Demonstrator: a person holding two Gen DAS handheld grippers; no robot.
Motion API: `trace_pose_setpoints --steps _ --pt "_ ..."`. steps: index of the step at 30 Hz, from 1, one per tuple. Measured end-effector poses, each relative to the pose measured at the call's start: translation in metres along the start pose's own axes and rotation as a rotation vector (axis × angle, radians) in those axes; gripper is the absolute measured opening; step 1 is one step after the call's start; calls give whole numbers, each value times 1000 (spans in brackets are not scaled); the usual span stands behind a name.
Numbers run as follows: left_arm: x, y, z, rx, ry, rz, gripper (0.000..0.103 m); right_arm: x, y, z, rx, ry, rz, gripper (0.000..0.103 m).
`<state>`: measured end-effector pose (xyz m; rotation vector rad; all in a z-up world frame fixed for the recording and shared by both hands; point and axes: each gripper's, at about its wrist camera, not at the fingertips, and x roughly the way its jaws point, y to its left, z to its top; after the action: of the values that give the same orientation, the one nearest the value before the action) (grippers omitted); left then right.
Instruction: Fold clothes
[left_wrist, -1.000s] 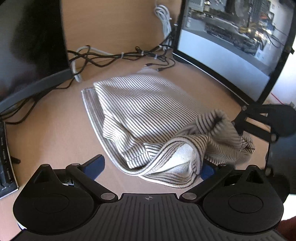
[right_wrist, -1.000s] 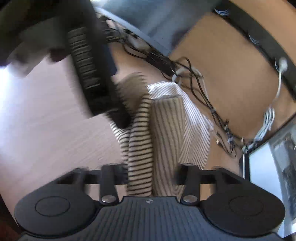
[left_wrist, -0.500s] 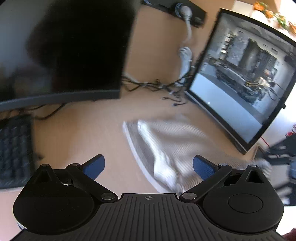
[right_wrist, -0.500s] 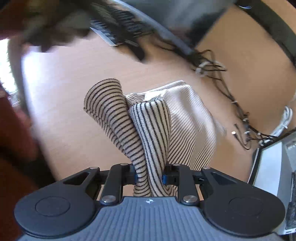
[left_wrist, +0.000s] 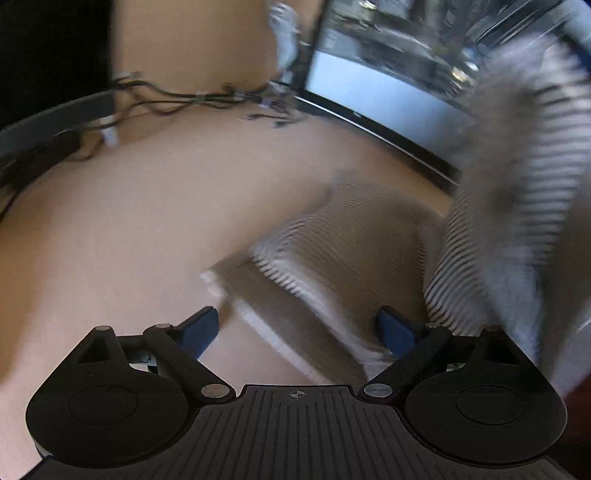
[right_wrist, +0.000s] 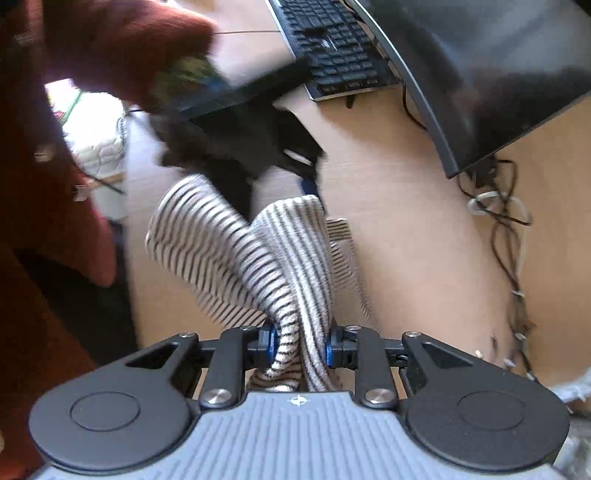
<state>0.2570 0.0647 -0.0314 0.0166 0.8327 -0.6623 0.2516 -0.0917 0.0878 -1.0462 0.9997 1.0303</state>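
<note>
While the right claw (right_wrist: 298, 349) pinches a bunched fold of the striped garment (right_wrist: 258, 258) tight between its blue pads, most of the cloth hangs ahead of it and trails down to the desk (right_wrist: 406, 240). A looser lobe sags off to the left of that claw's fingers, and a flatter part lies further forward, near where the left claw (right_wrist: 258, 147) shows as a dark blur in front.

From the left claw's own view (left_wrist: 297, 326) its fingers stand wide apart with nothing between them. The garment (left_wrist: 332, 251) lies partly on the desk just ahead of and between those fingers, its edge close to the right-hand pad, while the lifted part rises high off to the right in front of a monitor (left_wrist: 388, 92). Everything there is smeared, so finer folds can't be read.

My worry is the single pinch: the cloth is gathered like a rope, not held by an edge, so any lay-down could leave a twisted lump. A fast swing could also slip the bundle out of the pads. Loose cables (right_wrist: 506, 221) lie off to the right of the right claw, and a dragged hem could snag them.
</note>
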Motion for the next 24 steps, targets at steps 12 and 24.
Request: trace_pose_setpoints --steps 12,24 --pt "-78 -29 28 -15 -166 -64 100 59 -29 -24 166 -92 -103 54" --pt "8 -50 68 155 66 48 100 7 -63 -115 805 -400 -410 85"
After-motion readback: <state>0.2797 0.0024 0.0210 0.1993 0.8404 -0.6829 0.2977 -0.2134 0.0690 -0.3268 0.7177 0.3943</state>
